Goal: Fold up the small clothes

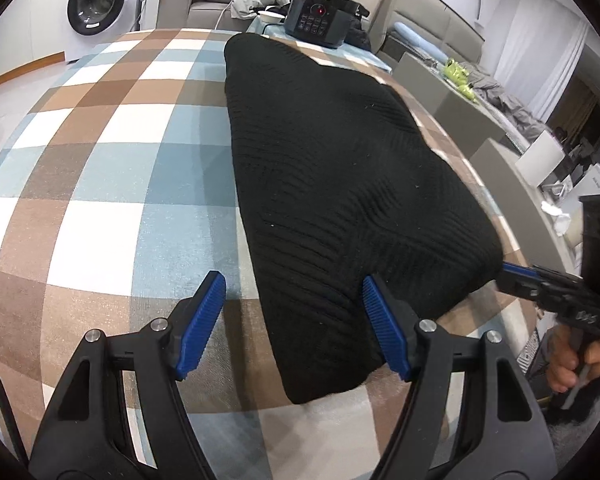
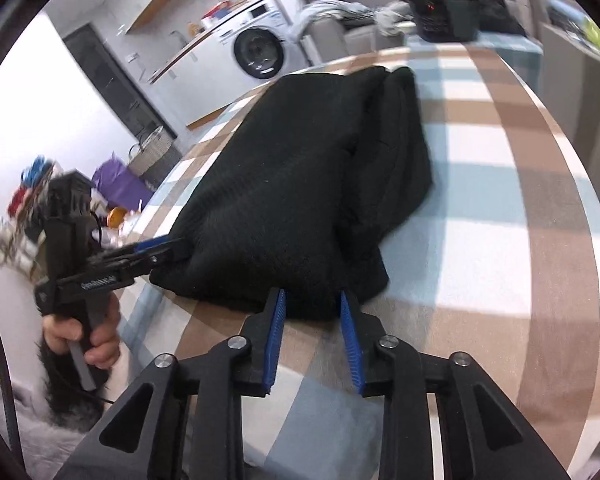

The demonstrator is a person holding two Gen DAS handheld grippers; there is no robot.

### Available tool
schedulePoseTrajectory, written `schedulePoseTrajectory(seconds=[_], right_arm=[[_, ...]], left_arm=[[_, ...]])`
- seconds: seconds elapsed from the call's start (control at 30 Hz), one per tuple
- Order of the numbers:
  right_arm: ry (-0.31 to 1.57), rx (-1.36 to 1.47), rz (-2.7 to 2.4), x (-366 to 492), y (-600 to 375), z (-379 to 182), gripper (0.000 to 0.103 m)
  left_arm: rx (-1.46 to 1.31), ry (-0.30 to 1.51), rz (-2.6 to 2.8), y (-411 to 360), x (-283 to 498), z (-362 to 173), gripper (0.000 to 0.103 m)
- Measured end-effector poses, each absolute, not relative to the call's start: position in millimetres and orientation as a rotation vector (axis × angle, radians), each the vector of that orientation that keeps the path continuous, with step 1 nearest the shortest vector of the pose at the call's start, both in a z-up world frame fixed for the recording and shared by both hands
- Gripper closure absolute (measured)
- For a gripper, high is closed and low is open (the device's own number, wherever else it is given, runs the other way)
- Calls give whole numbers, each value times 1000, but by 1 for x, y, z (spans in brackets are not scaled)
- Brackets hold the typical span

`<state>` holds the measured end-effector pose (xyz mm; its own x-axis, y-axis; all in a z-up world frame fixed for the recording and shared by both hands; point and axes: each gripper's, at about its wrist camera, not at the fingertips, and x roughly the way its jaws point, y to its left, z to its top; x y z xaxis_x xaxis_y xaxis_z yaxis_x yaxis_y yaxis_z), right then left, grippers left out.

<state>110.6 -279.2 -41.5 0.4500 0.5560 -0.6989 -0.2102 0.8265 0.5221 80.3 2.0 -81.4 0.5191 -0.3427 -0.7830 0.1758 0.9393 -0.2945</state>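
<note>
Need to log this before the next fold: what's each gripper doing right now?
Left gripper: open, fingers either side of the black garment's near edge, not gripping.
Right gripper: open, narrow gap, at the garment's near edge, holding nothing.

Black garment [image 1: 332, 184]: ribbed knit cloth, matt, with light lint specks. Beneath it, checked tablecloth [image 1: 112, 168]: woven fabric, matt with a faint sheen, in brown, blue and white squares. Left gripper [image 1: 294, 322]: matt black plastic body, ridged blue pads [image 1: 202, 322], bright round metal fasteners. Right gripper [image 2: 312, 344]: same matt black plastic, ridged blue pads. Beyond the garment's far end, cooker [image 1: 320, 16]: black plastic, semi-gloss. Left of it, washing machine [image 1: 100, 4]: glossy white casing.
</note>
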Motion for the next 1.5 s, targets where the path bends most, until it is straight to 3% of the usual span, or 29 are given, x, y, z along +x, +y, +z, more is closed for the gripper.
schedulePoseTrajectory(seconds=[0.2, 0.4, 0.93, 1.07, 1.13, 1.23, 1.5], right_arm=[[992, 883, 423, 103, -320, -74, 75], [970, 1075, 403, 119, -334, -87, 75], [1138, 568, 411, 152, -279, -54, 75], [1108, 427, 415, 149, -269, -46, 90], [1035, 438, 408, 139, -271, -35, 98], [961, 504, 376, 119, -285, -25, 100], [1023, 645, 274, 93, -314, -49, 102]], left_arm=[[-91, 986, -291, -5, 81, -84, 33], [-80, 974, -303, -5, 81, -76, 33], [-71, 982, -316, -10, 80, -78, 33], [-79, 985, -316, -10, 82, -79, 33], [-81, 986, -314, -10, 82, -79, 33], [-83, 990, -309, -8, 82, -80, 33], [-72, 998, -305, -5, 80, -81, 33]])
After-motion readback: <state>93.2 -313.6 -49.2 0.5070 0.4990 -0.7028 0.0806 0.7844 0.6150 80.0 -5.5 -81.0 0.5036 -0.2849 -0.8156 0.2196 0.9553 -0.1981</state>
